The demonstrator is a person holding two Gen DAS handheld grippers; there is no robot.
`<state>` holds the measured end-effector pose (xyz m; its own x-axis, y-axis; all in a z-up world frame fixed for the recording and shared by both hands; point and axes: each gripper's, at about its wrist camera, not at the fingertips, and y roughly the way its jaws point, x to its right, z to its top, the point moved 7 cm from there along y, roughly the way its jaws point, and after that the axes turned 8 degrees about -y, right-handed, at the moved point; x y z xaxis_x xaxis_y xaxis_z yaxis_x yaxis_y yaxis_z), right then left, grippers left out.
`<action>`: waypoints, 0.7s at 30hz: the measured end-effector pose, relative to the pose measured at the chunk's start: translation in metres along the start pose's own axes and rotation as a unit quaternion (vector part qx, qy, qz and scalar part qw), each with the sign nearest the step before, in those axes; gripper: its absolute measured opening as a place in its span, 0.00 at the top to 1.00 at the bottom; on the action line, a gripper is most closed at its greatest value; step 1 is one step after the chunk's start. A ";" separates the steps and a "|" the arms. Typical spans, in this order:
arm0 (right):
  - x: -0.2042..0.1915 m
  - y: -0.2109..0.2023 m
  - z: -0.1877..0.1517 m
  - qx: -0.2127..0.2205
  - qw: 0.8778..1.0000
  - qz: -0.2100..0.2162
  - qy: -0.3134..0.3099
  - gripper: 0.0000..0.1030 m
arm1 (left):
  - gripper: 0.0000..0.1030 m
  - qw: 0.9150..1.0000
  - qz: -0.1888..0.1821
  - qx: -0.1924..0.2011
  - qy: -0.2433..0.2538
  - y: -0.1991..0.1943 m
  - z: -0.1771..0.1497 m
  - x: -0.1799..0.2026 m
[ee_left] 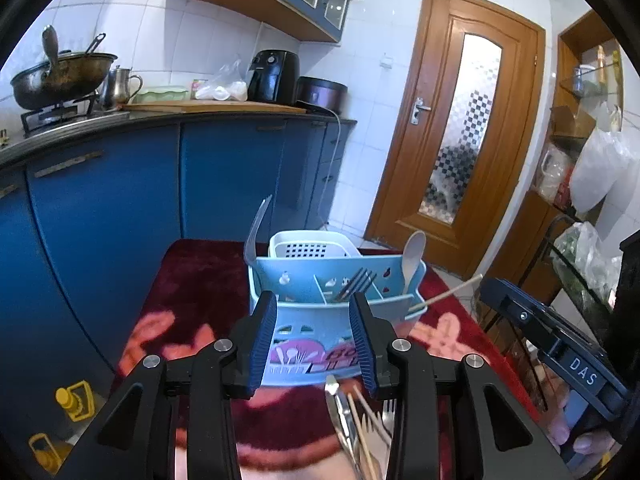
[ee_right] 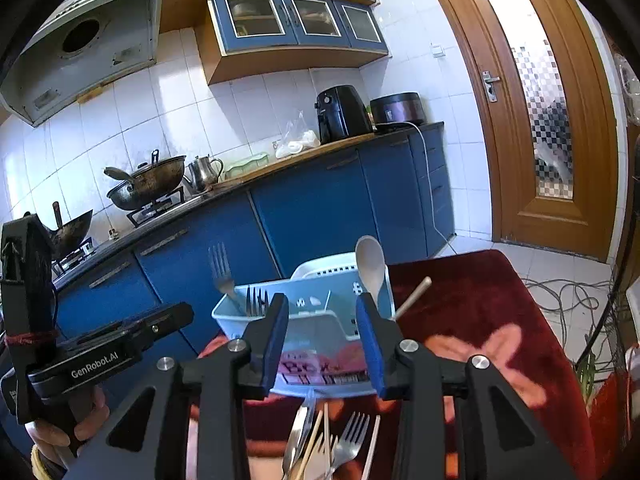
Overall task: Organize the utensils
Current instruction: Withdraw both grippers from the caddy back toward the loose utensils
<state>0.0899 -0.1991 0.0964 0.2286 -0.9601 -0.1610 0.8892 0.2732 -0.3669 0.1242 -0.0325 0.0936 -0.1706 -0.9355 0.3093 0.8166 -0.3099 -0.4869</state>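
A light blue utensil caddy [ee_left: 332, 312] stands on the red cloth-covered table [ee_left: 192, 280]; it also shows in the right wrist view [ee_right: 312, 320]. It holds upright forks [ee_left: 356, 282], a white spoon [ee_left: 412, 256] and a chopstick [ee_left: 448, 292]. Loose forks, chopsticks and a metal utensil [ee_right: 324, 440] lie on the table in front of it, also in the left wrist view [ee_left: 360, 424]. My left gripper [ee_left: 316, 344] is open and empty, just before the caddy. My right gripper [ee_right: 324, 344] is open and empty, above the loose utensils.
A white perforated basket [ee_left: 308, 246] stands behind the caddy. Blue kitchen cabinets [ee_left: 120, 200] with a wok, kettle and air fryer run along the left. A wooden door [ee_left: 460, 120] is behind. Cables [ee_right: 568, 296] lie on the floor to the right.
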 end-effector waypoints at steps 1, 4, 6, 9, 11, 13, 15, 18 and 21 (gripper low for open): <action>0.000 -0.002 -0.003 -0.002 1.000 -0.001 0.001 0.62 | 0.62 1.000 0.002 -0.001 0.001 -0.003 -0.002 0.000; 0.001 -0.007 -0.010 -0.009 1.000 -0.002 0.007 0.62 | 0.60 1.000 0.003 -0.005 0.001 -0.008 -0.008 0.001; 0.002 -0.010 -0.015 -0.014 1.000 -0.002 0.009 0.61 | 0.59 1.000 0.002 -0.008 0.003 -0.011 -0.012 0.001; 0.003 -0.013 -0.023 -0.021 1.000 -0.005 0.011 0.61 | 0.58 1.000 0.003 -0.014 0.007 -0.013 -0.019 0.003; 0.004 -0.014 -0.028 -0.026 1.000 -0.005 0.013 0.61 | 0.58 1.000 0.004 -0.019 0.011 -0.013 -0.023 0.004; 0.005 -0.015 -0.033 -0.032 0.999 -0.004 0.016 0.61 | 0.58 1.000 0.005 -0.025 0.014 -0.013 -0.028 0.005; 0.006 -0.015 -0.037 -0.037 0.999 -0.004 0.019 0.61 | 0.58 0.999 0.006 -0.030 0.014 -0.012 -0.032 0.005; 0.009 -0.015 -0.044 -0.046 0.999 -0.006 0.023 0.61 | 0.58 0.999 0.009 -0.037 0.013 -0.010 -0.038 0.003; 0.012 -0.015 -0.051 -0.054 0.998 -0.007 0.029 0.61 | 0.58 0.999 0.012 -0.044 0.011 -0.008 -0.043 0.002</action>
<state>0.0593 -0.2111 0.0530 0.1911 -0.9596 -0.2064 0.8439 0.2681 -0.4648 0.0938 -0.0391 0.0625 -0.1652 -0.9461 0.2785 0.7687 -0.3005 -0.5646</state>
